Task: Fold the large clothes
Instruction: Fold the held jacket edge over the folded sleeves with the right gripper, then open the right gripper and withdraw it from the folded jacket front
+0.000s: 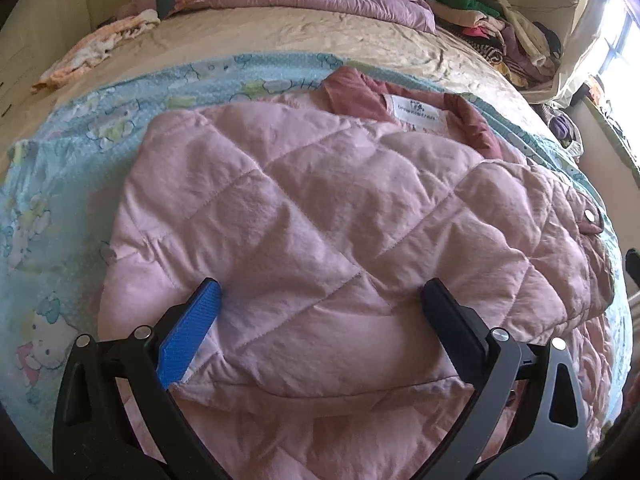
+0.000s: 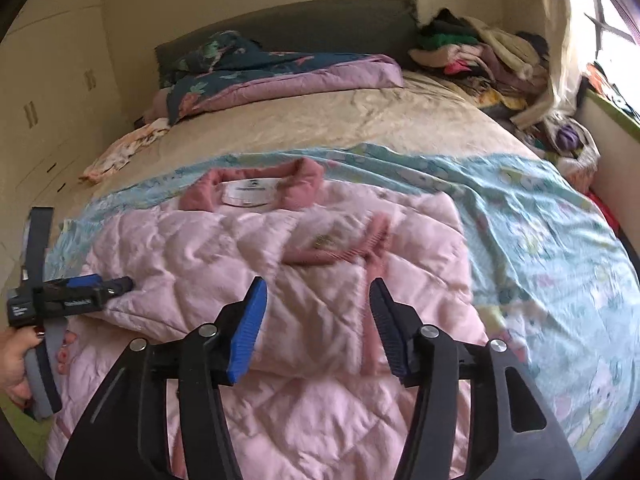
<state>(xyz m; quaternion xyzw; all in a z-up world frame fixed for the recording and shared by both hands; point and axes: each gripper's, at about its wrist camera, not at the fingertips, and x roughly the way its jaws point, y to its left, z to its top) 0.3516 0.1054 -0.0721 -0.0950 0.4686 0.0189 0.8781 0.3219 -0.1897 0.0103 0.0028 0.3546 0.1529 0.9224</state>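
A pale pink quilted jacket (image 1: 320,200) lies folded on the bed, its darker pink collar and white label (image 1: 416,114) at the far side. My left gripper (image 1: 322,294) is open wide, with both fingertips down at the jacket's near folded edge and nothing pinched. In the right wrist view the jacket (image 2: 240,256) fills the middle, a pink cuff (image 2: 340,256) lying across it. My right gripper (image 2: 318,294) hangs open just above the jacket's near fold. The left gripper (image 2: 120,285) shows at the jacket's left edge, held by a hand (image 2: 14,356).
The jacket rests on a light blue cartoon-print sheet (image 2: 540,240) over a beige bedspread (image 2: 320,120). A folded quilt (image 2: 280,76) lies by the headboard and a heap of clothes (image 2: 480,56) is at the far right. A small orange-white cloth (image 1: 92,52) lies far left.
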